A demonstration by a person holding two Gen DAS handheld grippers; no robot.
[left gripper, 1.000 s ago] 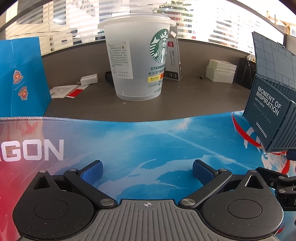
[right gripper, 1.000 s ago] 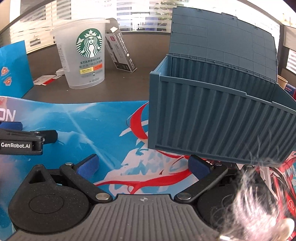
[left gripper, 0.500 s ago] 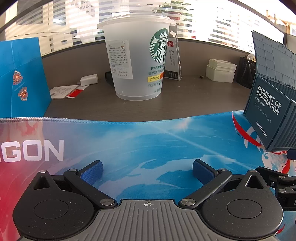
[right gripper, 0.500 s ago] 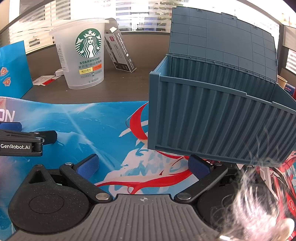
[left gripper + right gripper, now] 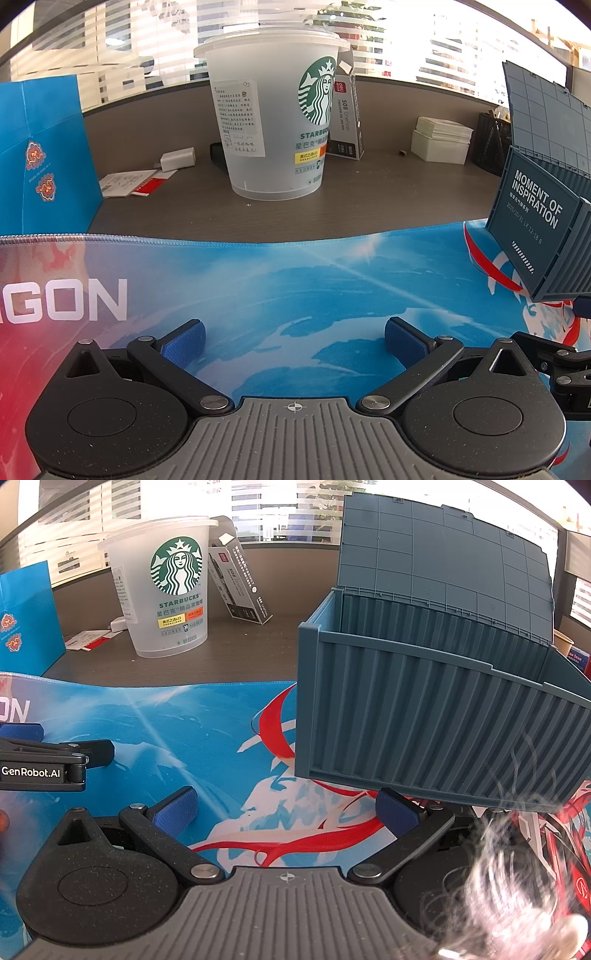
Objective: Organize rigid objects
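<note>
A blue-grey container-style box [image 5: 443,709] with its lid standing open sits on the printed desk mat [image 5: 184,716], just ahead and right of my right gripper [image 5: 284,806]. The right gripper is open and empty, its right pad near the box's lower edge. The box's end panel with white lettering shows at the right of the left wrist view [image 5: 535,218]. My left gripper [image 5: 293,341] is open and empty over the mat [image 5: 295,280]. The left gripper's side also shows at the left of the right wrist view [image 5: 48,760]. The inside of the box is hidden.
A large Starbucks plastic cup [image 5: 273,110] stands on the grey desk behind the mat. A pen box [image 5: 240,587] leans behind it. A blue paper bag [image 5: 40,155] stands at the left. White boxes [image 5: 441,144], cards [image 5: 125,182] and a charger [image 5: 179,158] lie farther back.
The right gripper view has shifted slightly toward the left and back; the cup sits a little further right in it. The left gripper has barely moved. Both stay open.
</note>
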